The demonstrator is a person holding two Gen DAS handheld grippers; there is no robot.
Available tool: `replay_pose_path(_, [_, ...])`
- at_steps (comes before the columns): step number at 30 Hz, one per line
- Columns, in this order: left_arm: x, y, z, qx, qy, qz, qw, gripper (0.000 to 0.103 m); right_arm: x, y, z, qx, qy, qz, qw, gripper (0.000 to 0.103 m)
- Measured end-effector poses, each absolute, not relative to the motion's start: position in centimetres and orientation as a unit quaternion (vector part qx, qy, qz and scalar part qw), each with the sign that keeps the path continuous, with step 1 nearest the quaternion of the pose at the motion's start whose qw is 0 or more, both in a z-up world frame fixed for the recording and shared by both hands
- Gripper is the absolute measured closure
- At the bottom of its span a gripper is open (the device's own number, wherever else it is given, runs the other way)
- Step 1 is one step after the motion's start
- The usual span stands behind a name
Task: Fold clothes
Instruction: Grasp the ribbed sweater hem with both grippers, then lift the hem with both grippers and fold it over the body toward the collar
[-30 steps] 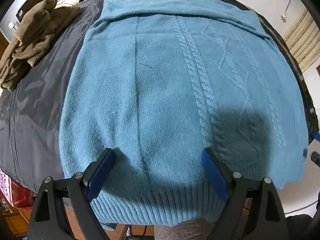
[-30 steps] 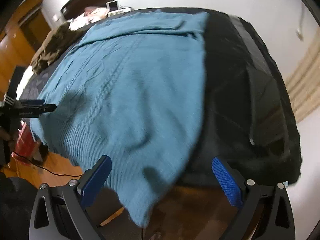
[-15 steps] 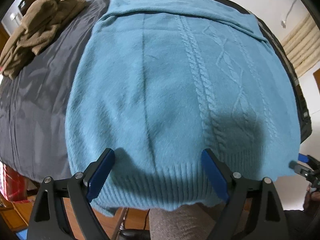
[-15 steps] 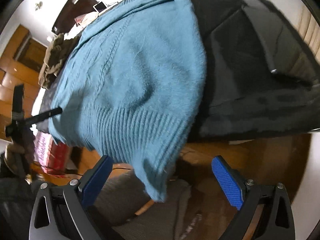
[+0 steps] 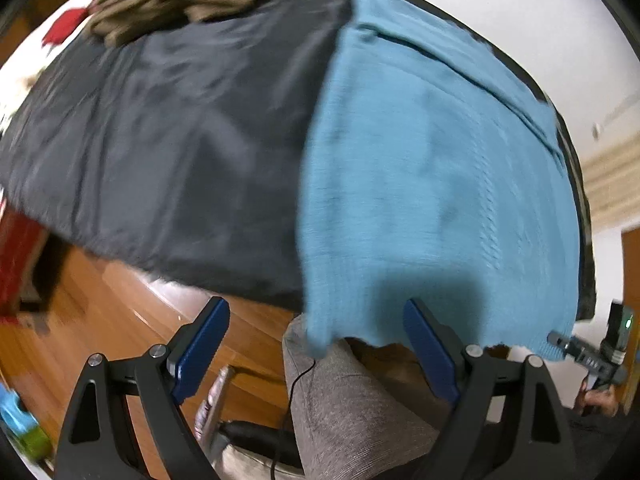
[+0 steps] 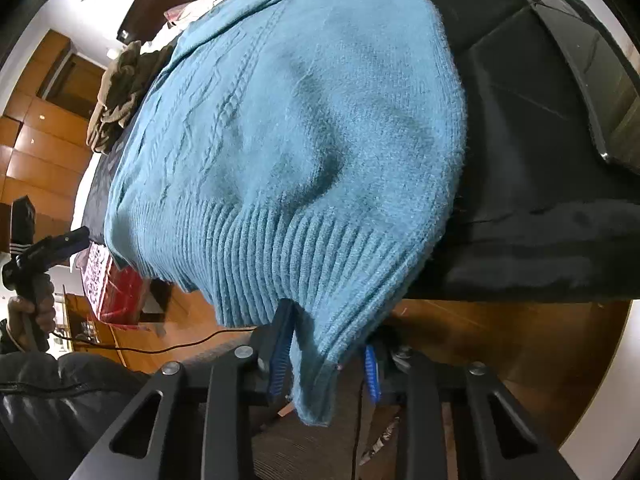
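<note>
- Left gripper: jaws stand wide apart with nothing clamped, level with the near left hem corner.
- Blue sweater: lies flat on the dark bed cover; ribbed hem overhangs the near edge.
- Right gripper: jaws are closing, right hem corner between them.
- Risk: a shallow bite on the thick rib may slip during lifting, skewing the fold.
</note>
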State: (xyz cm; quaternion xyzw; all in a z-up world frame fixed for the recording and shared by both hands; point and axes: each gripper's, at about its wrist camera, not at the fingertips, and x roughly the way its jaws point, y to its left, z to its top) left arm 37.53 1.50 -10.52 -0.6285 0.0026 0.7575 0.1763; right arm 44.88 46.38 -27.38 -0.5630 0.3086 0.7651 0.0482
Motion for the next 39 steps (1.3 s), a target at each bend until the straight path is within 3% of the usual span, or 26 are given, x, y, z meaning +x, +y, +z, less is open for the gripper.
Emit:
replay_pose_path(5, [38.0, 0.0, -11.6, -0.639, -0.048, 0.737, 0.216, 0.012, 44.2, 45.9, -27.4, -0.570, 0.294, 0.766, 0.047, 0.071])
replay_pose_path(12, [36.8, 3.6, -15.0, -0.631, -0.026, 0.728, 0.265, 0.012, 43.7, 46.0, -27.6, -0.571, 0.304, 0.761, 0.048, 0.071])
replay_pose_path(16, [35.5, 4.6, -15.8, -0.624, -0.044, 0.728, 0.280, 0.012, 49.5, 49.2, -26.8, -0.574, 0.297, 0.762, 0.039, 0.071])
replay_pose_path(22, [32.9, 5.8, -16.8, -0.631, -0.075, 0.706, 0.314, 0.013, 47.9, 49.5, -27.3, -0.576, 0.293, 0.762, 0.032, 0.071])
replay_pose_path(27, [32.2, 6.3, -17.3, -0.648, -0.097, 0.676, 0.336, 0.040, 48.7, 50.8, -27.5, -0.572, 0.296, 0.765, 0.016, 0.071])
replay_pose_path(30, [32.2, 6.3, -16.4, -0.654, -0.088, 0.671, 0.337, 0.063, 49.0, 51.1, -27.2, -0.569, 0.287, 0.771, -0.006, 0.081])
replay_pose_path(31, [32.0, 6.4, -16.0, -0.655, -0.084, 0.671, 0.338, 0.077, 49.2, 51.3, -26.9, -0.566, 0.285, 0.774, -0.014, 0.082])
replay_pose_path(32, [31.5, 6.5, -15.5, -0.654, -0.080, 0.671, 0.339, 0.084, 49.3, 51.4, -26.6, -0.563, 0.282, 0.777, -0.022, 0.084])
replay_pose_path(39, [28.6, 7.8, -13.1, -0.638, -0.076, 0.684, 0.347, 0.086, 47.8, 51.0, -23.8, -0.511, 0.285, 0.807, -0.074, 0.086])
